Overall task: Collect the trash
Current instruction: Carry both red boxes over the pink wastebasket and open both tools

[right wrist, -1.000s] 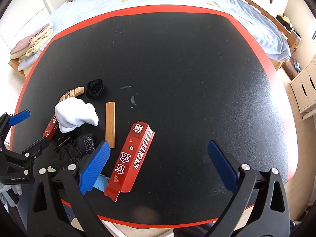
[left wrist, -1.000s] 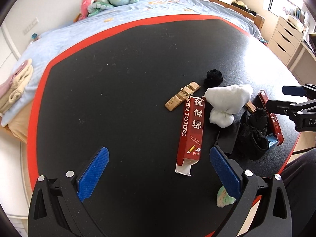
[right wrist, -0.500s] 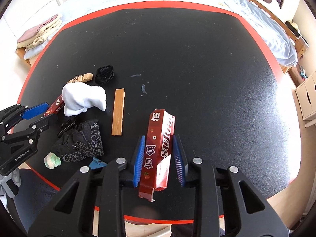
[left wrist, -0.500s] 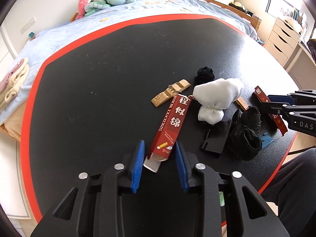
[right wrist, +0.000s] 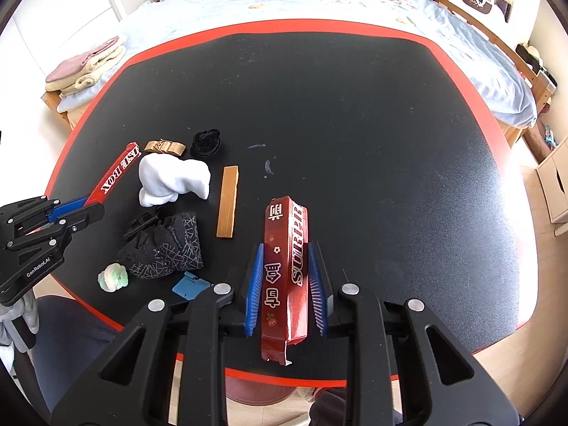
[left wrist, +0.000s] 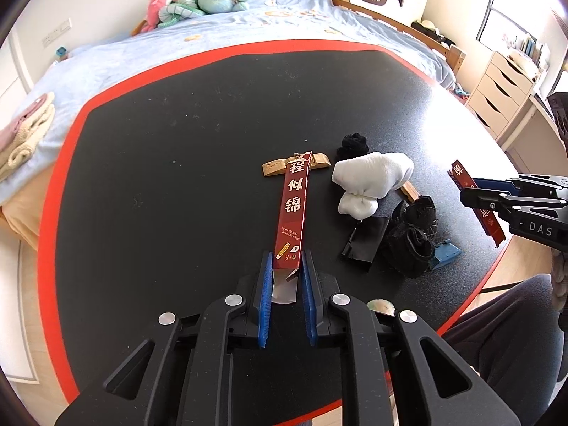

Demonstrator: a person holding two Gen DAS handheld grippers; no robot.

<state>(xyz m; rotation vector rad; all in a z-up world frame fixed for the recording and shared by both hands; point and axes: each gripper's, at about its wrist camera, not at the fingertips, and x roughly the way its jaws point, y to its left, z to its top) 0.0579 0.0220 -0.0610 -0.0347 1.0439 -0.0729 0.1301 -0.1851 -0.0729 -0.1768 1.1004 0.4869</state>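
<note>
My left gripper (left wrist: 287,266) is shut on the near end of a long red box (left wrist: 294,209) with white Chinese characters, which points away over the black table (left wrist: 177,184). It also shows in the right wrist view (right wrist: 117,174), with the left gripper (right wrist: 76,209) on it. My right gripper (right wrist: 285,259) is shut on a second red box (right wrist: 284,273) marked "SURPRISE", held above the table's near edge. That box (left wrist: 475,202) and the right gripper (left wrist: 477,188) show at the right of the left wrist view.
On the table lie a white sock bundle (right wrist: 170,177), black patterned cloth (right wrist: 163,248), a wooden stick (right wrist: 227,202), a carved wooden piece (right wrist: 165,147), a black scrunchie (right wrist: 206,142), a blue card (right wrist: 190,285) and a pastel ball (right wrist: 113,277). A bed (right wrist: 319,3) stands behind.
Both grippers went from wide open to shut, each on a red box. Both boxes now point straight away along the fingers, and the right box is lifted.
</note>
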